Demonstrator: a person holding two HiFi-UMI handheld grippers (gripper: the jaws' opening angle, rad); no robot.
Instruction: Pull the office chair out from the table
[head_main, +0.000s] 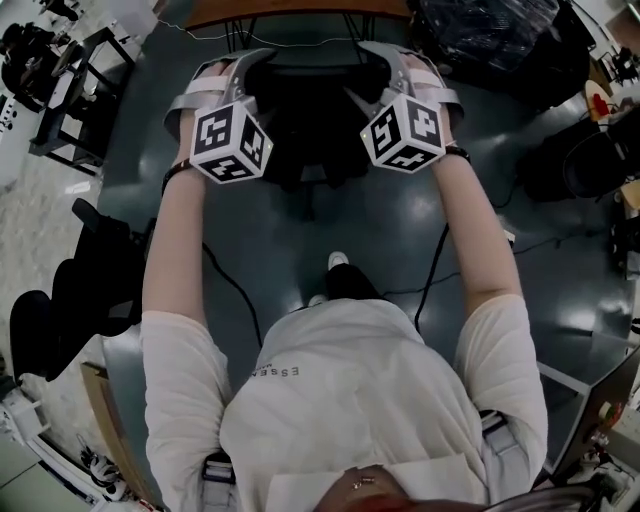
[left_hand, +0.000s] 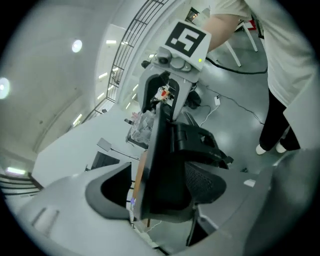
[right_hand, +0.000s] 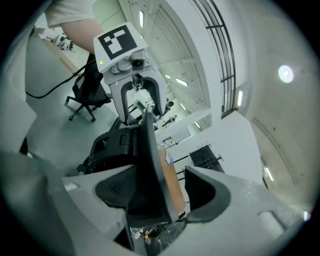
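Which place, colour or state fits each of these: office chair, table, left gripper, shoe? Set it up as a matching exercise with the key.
Things:
1. office chair
2. table
3. left gripper
4. shoe

Matches:
A. white, lowest of the four in the head view
B. brown edge at the top of the head view
C. black, just below the table in the head view
D. jaws open, with the chair's back between them

Pairs: 1-C; 2-B; 3-D; 4-A
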